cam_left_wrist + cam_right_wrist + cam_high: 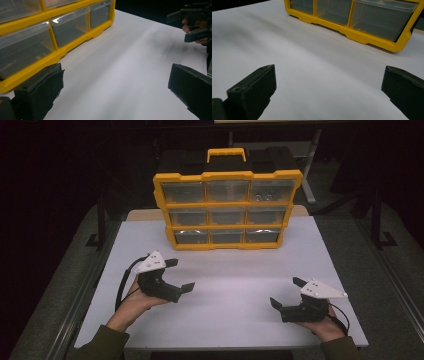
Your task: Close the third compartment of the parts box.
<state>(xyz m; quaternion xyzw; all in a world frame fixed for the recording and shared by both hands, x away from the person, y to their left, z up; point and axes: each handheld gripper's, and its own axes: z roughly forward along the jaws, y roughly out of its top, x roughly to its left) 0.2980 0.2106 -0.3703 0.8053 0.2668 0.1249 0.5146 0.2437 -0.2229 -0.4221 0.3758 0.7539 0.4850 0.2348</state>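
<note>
A yellow organiser case (227,210) with several clear drawers and a yellow handle stands upright at the far middle of the white table (230,275). My left gripper (179,275) is held over the near left of the table, open, nothing between its jaws. My right gripper (287,292) hovers at the near right, also open and empty. In the left gripper view the case (50,32) is at the upper left and the right gripper (192,22) shows far off at the upper right. The right gripper view has the case's bottom row (362,20) ahead.
The white table's surface stretches between the grippers and the case. Dark floor and table legs (310,170) surround the table. Small metal parts glint in the top right drawer (265,196).
</note>
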